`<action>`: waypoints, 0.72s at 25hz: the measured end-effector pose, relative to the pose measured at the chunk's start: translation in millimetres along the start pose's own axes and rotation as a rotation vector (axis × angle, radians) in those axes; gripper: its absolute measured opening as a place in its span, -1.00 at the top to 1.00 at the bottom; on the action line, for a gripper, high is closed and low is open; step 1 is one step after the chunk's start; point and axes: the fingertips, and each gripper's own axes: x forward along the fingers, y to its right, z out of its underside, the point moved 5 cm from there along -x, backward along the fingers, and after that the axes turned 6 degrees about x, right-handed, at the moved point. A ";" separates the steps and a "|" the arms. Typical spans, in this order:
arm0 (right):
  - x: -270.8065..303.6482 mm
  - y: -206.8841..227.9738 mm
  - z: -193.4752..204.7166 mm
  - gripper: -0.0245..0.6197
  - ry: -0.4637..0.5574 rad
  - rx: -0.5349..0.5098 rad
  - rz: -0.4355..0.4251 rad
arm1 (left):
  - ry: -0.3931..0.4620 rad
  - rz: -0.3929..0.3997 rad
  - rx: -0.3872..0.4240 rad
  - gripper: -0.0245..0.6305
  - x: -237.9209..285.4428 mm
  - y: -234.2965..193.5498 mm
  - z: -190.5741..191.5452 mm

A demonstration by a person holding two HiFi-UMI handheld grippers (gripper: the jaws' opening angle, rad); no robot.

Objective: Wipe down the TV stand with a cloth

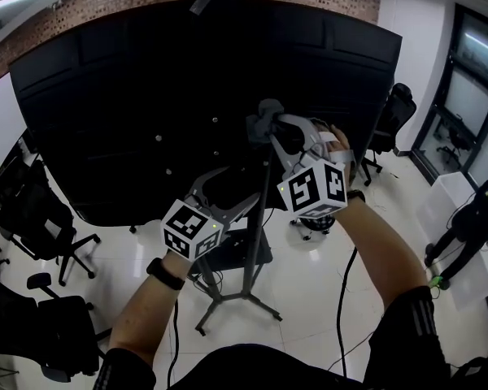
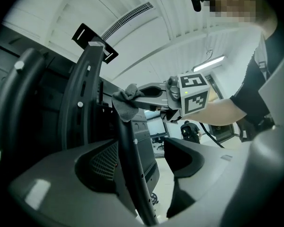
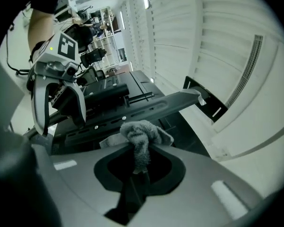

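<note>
A big black TV shows its back, mounted on a grey stand with a pole and spread legs. My right gripper is shut on a grey cloth and holds it against the top of the pole just behind the screen. The right gripper view shows the cloth bunched between the jaws, with the stand's mounting bar beyond it. My left gripper is lower down and open. Its jaws straddle the pole, with a gap on the right side. The cloth sits above it.
Black office chairs stand at the left and behind the TV at the right. A person bends near a white bin at the far right. Cables trail over the pale tiled floor.
</note>
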 end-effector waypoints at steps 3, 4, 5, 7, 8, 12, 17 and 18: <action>-4.3 -7.8 0.5 0.82 0.003 -0.064 0.020 | -0.013 0.002 -0.007 -0.07 4.5 1.9 8.8; -5.4 -10.0 -0.7 0.82 0.000 -0.083 0.022 | -0.016 0.003 -0.010 -0.07 5.5 2.6 11.1; -6.0 -12.5 -1.3 0.82 -0.003 -0.105 0.022 | -0.018 0.004 -0.014 -0.07 6.3 3.5 13.2; -7.7 -18.5 -0.3 0.81 -0.008 -0.146 0.020 | -0.023 0.007 -0.022 -0.07 7.2 5.9 17.3; -9.2 -21.6 0.8 0.81 -0.010 -0.162 0.020 | -0.026 0.008 -0.026 -0.07 7.4 7.5 19.6; -10.9 -40.9 9.2 0.81 -0.038 -0.193 -0.020 | -0.044 0.014 -0.043 -0.07 5.4 11.1 29.6; -11.8 -65.1 25.2 0.81 -0.070 -0.159 -0.070 | -0.069 0.021 -0.066 -0.07 2.8 14.6 45.4; -11.9 -68.9 26.8 0.81 -0.076 -0.153 -0.079 | -0.073 0.022 -0.071 -0.07 2.2 15.2 48.5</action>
